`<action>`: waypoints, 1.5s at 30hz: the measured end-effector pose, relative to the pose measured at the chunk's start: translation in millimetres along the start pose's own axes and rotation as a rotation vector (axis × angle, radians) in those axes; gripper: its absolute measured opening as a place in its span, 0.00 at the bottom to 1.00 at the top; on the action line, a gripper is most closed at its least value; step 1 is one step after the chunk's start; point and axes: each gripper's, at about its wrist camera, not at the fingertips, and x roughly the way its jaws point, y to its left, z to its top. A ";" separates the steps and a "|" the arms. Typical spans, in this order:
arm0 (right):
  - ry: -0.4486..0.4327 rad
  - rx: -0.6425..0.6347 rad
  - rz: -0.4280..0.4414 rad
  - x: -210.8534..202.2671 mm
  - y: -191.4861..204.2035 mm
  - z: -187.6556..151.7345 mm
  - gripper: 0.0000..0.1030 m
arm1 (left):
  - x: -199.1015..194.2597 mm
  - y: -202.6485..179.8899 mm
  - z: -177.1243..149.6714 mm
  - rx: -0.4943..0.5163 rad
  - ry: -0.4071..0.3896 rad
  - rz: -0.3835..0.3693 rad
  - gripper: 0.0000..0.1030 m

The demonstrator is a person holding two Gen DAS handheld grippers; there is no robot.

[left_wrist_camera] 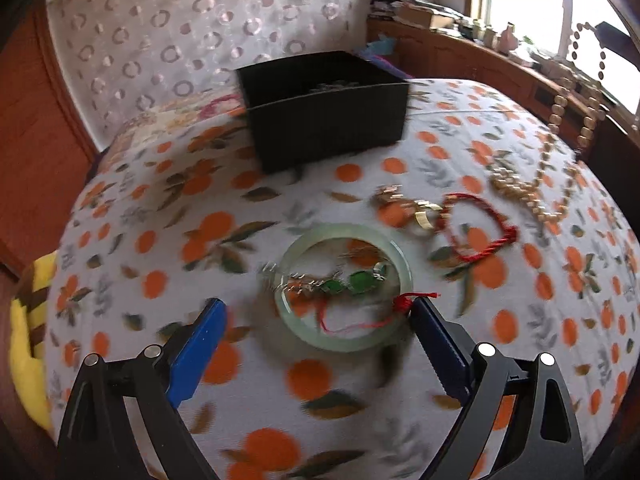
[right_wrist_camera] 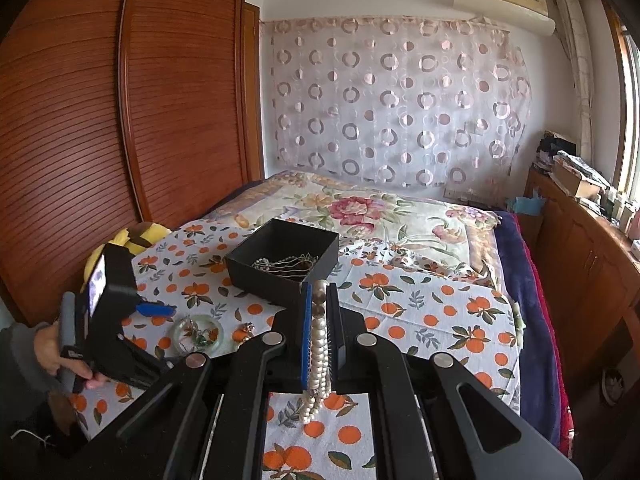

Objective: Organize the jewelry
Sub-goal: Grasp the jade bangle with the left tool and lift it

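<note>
My left gripper [left_wrist_camera: 316,316] stands open just above a pale green jade bangle [left_wrist_camera: 340,344] on the orange-print bedspread. A green-stone bracelet [left_wrist_camera: 360,280] and a thin red cord lie inside the bangle. To the right lie gold rings [left_wrist_camera: 404,204] and a red string bracelet [left_wrist_camera: 476,224]. My right gripper [right_wrist_camera: 319,289] is shut on a pearl necklace [right_wrist_camera: 319,352], which hangs down between its fingers. In the left wrist view the pearl necklace [left_wrist_camera: 520,192] lies partly on the cloth and rises to the upper right. A black box [right_wrist_camera: 280,264] holding chains stands behind.
A wooden wardrobe [right_wrist_camera: 120,140] runs along the left of the bed. A low wooden cabinet [right_wrist_camera: 580,248] with clutter lines the window side. A yellow plush toy [right_wrist_camera: 132,240] lies at the bed's left edge. A person's hand [right_wrist_camera: 48,348] holds the left gripper's handle.
</note>
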 end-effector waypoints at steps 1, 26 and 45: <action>0.000 0.000 0.001 0.2 0.2 0.4 0.08 | -0.2 5.6 0.2 -0.010 0.001 0.006 0.87; 0.022 -0.016 0.023 13.1 15.5 -7.5 0.08 | 8.9 11.5 23.0 -0.081 -0.033 -0.013 0.67; -0.064 -0.055 0.028 -4.2 23.8 49.4 0.08 | -64.9 4.3 51.2 -0.068 -0.217 0.001 0.67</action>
